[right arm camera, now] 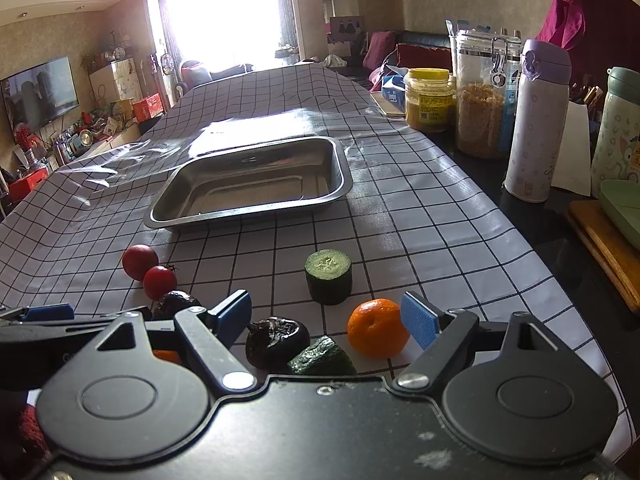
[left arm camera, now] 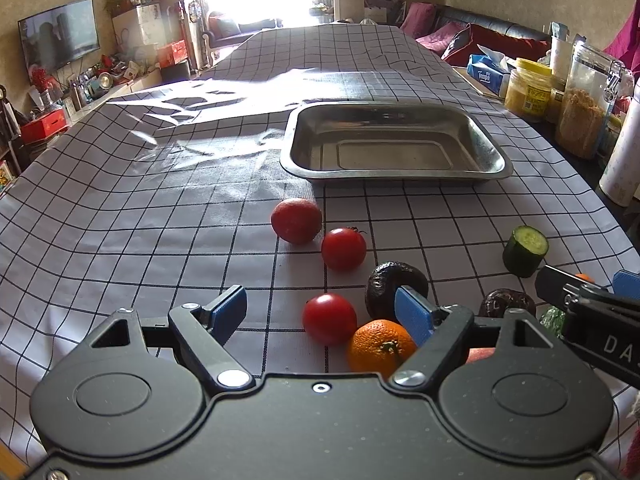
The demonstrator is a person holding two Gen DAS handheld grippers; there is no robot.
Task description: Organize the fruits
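1. The left hand-held gripper hovered tilted down over the surface with its blue pads spread wide, grasping nothing; a red tomato and an orange mandarin lay on the cloth in the gap between them.
2. The right hand-held gripper was likewise released, its pads wide apart and pressing on nothing; a dark wrinkled fruit, a cut cucumber piece and a second mandarin lay below the gap.
3. An upright cucumber stub stood just beyond them, cut face up.
4. Two more red tomatoes and lay close together, nearly touching, nearer the tray.
5. Another dark wrinkled fruit sat partly behind the left gripper's right pad.
6. The metal tray sat farther back on the checked tablecloth with no fruit in it.
7. Jars and flasks lined the surface's right edge.
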